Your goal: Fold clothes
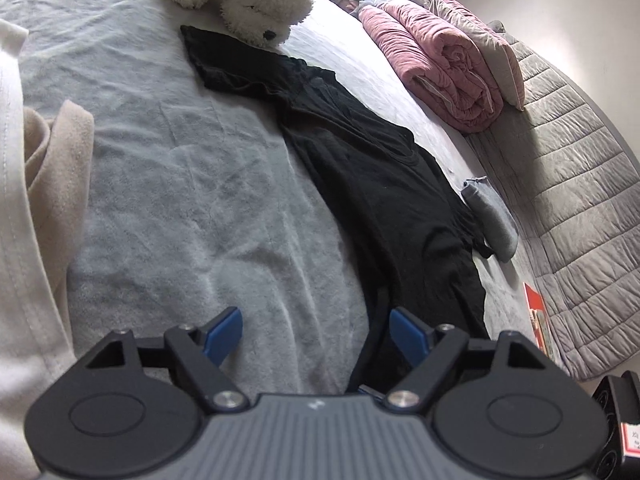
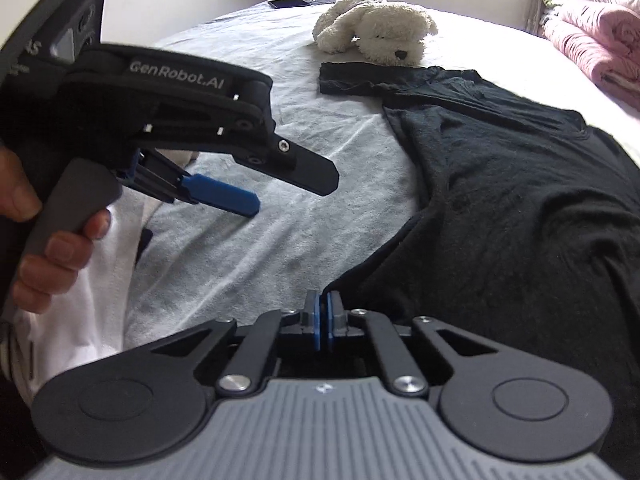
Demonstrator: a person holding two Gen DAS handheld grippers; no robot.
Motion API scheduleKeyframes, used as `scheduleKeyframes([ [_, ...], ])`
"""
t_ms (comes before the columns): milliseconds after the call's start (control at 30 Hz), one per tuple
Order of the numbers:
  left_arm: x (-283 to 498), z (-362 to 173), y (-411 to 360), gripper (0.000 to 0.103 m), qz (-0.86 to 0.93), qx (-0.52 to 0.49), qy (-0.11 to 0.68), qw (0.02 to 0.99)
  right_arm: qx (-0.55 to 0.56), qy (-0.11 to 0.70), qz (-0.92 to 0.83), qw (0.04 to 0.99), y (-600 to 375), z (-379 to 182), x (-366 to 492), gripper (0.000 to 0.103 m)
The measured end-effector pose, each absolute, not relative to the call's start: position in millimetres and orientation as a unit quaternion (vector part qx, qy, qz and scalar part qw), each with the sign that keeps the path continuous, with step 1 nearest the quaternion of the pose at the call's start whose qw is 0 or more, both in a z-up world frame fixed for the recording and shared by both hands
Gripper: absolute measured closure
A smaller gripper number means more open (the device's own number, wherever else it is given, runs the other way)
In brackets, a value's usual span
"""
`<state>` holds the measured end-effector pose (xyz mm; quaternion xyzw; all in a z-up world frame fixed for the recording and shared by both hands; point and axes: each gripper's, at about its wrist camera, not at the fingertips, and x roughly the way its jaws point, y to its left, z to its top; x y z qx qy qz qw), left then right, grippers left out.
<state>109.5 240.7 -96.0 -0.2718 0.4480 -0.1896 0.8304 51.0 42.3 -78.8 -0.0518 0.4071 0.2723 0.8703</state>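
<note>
While the black cotton T-shirt [image 2: 520, 200] lies spread on the grey bedsheet [image 1: 180, 200], the right gripper [image 2: 323, 320] looks pinched on its hem; the left gripper [image 1: 316, 336] gapes; lift evenly, I judge.

Black t-shirt [image 1: 360, 168] lies spread flat, a bit wrinkled, unfolded. One short sleeve points toward the far side. Near hem lifted.

Left gripper [image 1: 316, 334] jaws spread wide; right gripper [image 2: 324, 320] jaws pressed together.

Soft daylight from far window (top right), fisheye-warped edges, slight blur.
</note>
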Motion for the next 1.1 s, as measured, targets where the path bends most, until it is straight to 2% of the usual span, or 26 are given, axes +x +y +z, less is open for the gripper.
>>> scheduleKeyframes([
  [167,114,-103,253,0.027,-0.192,-0.338,0.436,0.812,0.034,0.401,0.343,0.849,26,-55,54,0.099],
  [333,121,-114,261,0.046,-0.187,-0.405,0.427,0.786,0.126,0.402,0.38,0.823,6,-39,61,0.099],
  [533,132,-124,255,0.047,-0.192,-0.455,0.414,0.765,0.182,0.415,0.389,0.802,-8,-37,71,0.098],
  [767,162,-142,249,0.047,-0.165,-0.55,0.379,0.726,0.186,0.417,0.394,0.797,-15,-36,69,0.098],
  [867,176,-141,243,0.057,-0.141,-0.554,0.36,0.737,0.19,0.42,0.397,0.793,-19,-37,69,0.098],
  [933,184,-143,238,0.068,-0.131,-0.563,0.351,0.737,0.192,0.424,0.399,0.79,-22,-38,69,0.098],
  [1100,201,-152,232,0.079,-0.104,-0.588,0.338,0.728,0.191,0.43,0.408,0.782,-26,-38,70,0.098],
])
